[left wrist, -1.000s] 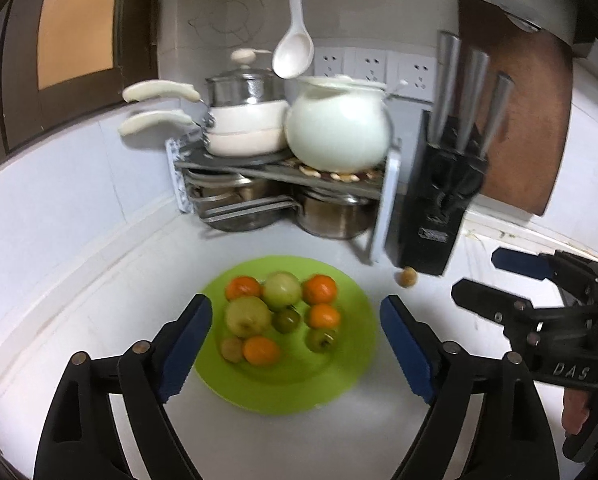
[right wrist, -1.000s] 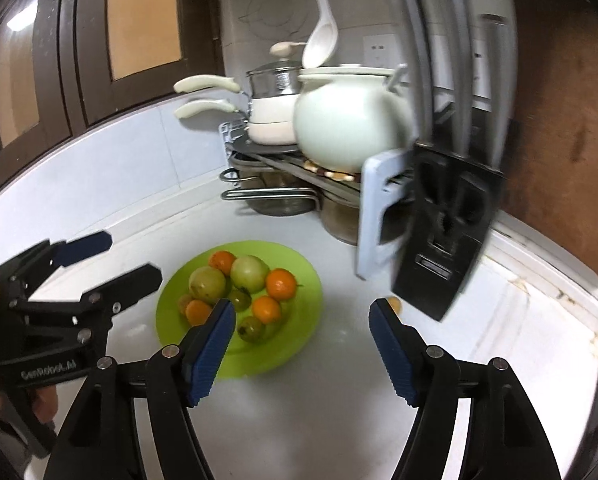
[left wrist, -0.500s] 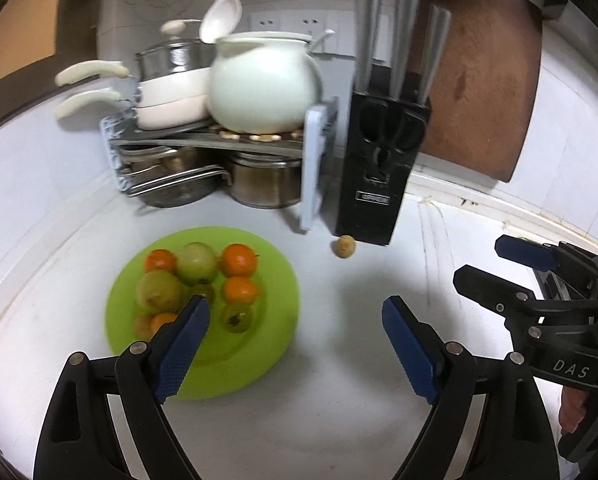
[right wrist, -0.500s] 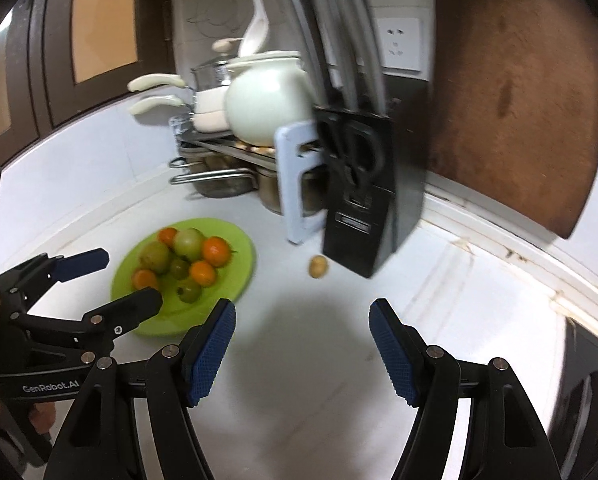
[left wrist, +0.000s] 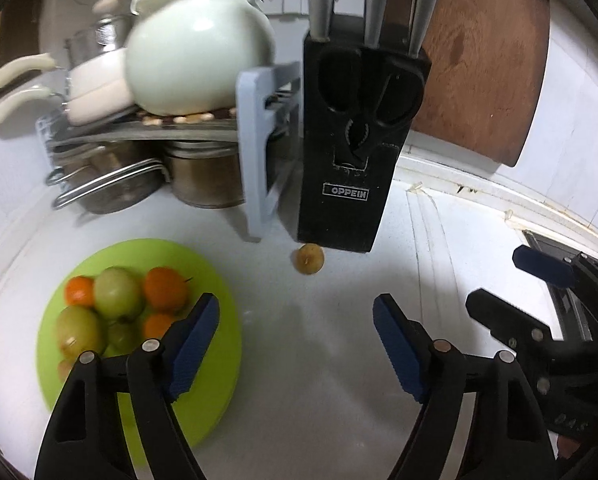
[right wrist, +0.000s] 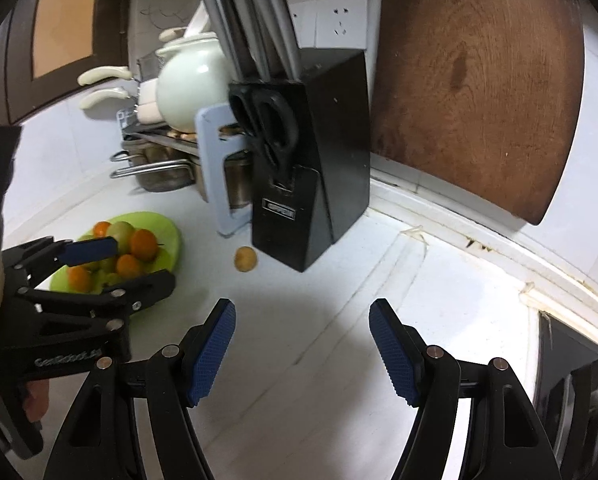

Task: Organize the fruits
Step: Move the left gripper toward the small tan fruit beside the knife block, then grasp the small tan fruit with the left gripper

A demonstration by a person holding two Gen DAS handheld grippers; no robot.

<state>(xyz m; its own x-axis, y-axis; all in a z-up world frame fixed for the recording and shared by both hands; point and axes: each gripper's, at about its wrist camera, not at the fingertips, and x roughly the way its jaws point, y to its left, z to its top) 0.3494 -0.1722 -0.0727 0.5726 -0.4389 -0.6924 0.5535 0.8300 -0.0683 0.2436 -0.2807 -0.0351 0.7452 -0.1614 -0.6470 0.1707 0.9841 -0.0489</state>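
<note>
Now left gripper (left wrist: 296,340) nearer small fruit (left wrist: 308,259) by knife block (left wrist: 351,152), jaws narrowing, still spread, empty.

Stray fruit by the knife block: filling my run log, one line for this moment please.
left gripper: open, empty, jaws just closing | right gripper: open, empty | small yellow-brown fruit: on counter, off lime-green plastic plate

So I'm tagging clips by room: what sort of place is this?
Most likely a home kitchen counter: a knife block with scissors, pots on a rack, and a cutting board against the wall.

Both grippers (right wrist: 301,346) black with 2 ribbed blue pads (right wrist: 211,354), silver screws; white lettering, possibly "GenRobot.AI".
</note>
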